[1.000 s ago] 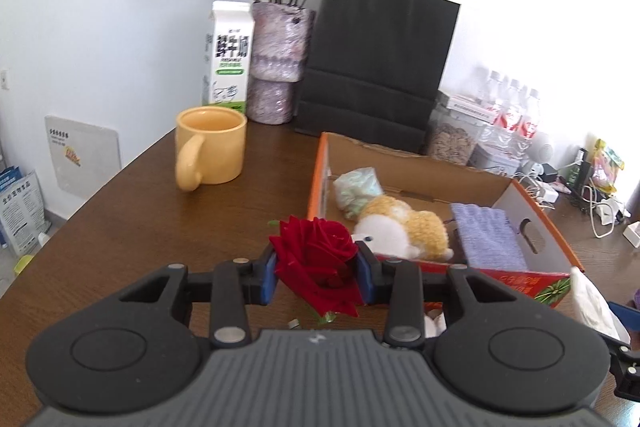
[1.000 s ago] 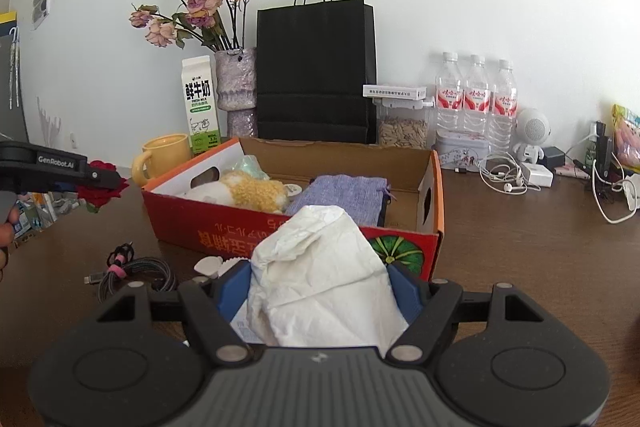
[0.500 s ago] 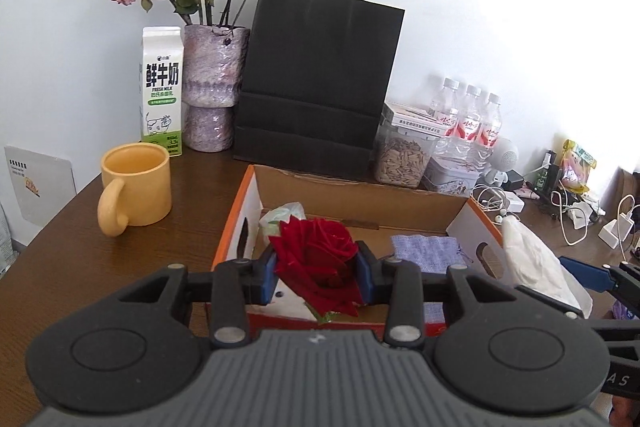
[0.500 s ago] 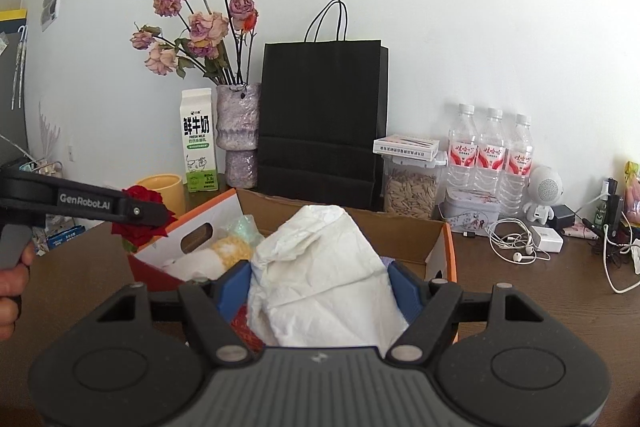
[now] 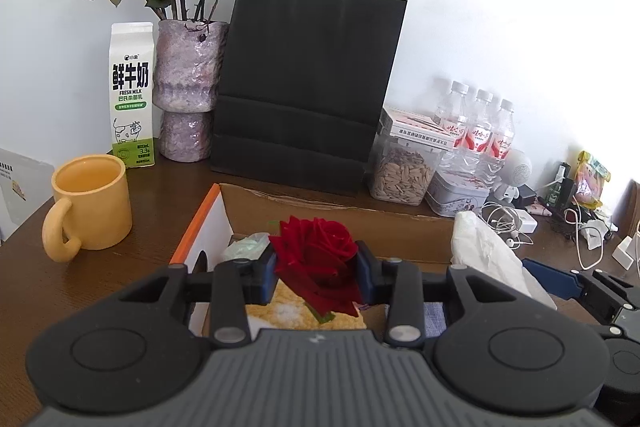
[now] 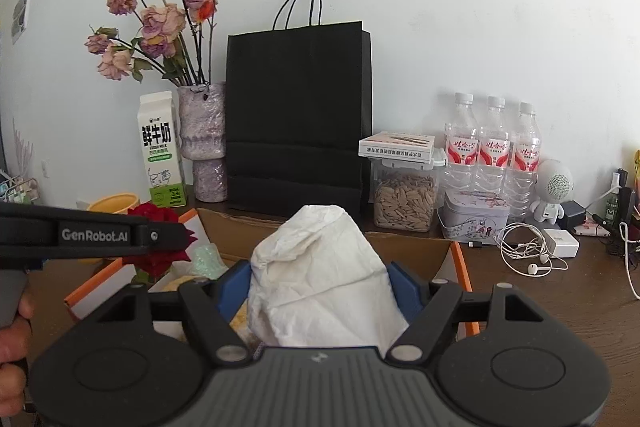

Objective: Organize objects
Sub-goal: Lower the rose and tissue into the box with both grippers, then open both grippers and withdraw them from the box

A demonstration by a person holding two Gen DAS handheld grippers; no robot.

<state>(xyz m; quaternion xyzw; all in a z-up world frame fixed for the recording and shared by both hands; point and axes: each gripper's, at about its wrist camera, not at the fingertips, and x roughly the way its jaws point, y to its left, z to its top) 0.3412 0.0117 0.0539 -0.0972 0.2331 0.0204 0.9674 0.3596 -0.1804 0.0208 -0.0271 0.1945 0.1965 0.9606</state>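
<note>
Red rose [image 5: 316,259]: held by its bloom between the blue pads of the left tool [image 5: 316,277], above the near left part of the cardboard box [image 5: 340,215]; short green stem end pointed down
Left tool: jaws drawn narrow, clamped on the rose; seen from the right wrist as a black arm [image 6: 92,235] with a hand [image 6: 12,339] at its grip
White tissue pack [image 6: 320,275]: gripped between the pads of the right tool [image 6: 320,291], jaws standing wide around it, over the box's near side
Cardboard box: open-topped, orange-edged, on the brown worktop [image 5: 36,279]; a yellow-and-white plush [image 5: 288,313] and a pale green wrapper [image 5: 246,247] lay inside
Yellow mug [image 5: 88,205]: on the worktop left of the box, apart from it
Behind the box: black paper bag [image 5: 308,83], purple vase of dried roses [image 5: 186,87], milk carton [image 5: 132,95] at the wall
To the right: jar of seeds [image 6: 404,199], three water bottles [image 6: 492,147], white earphones [image 6: 524,251]
</note>
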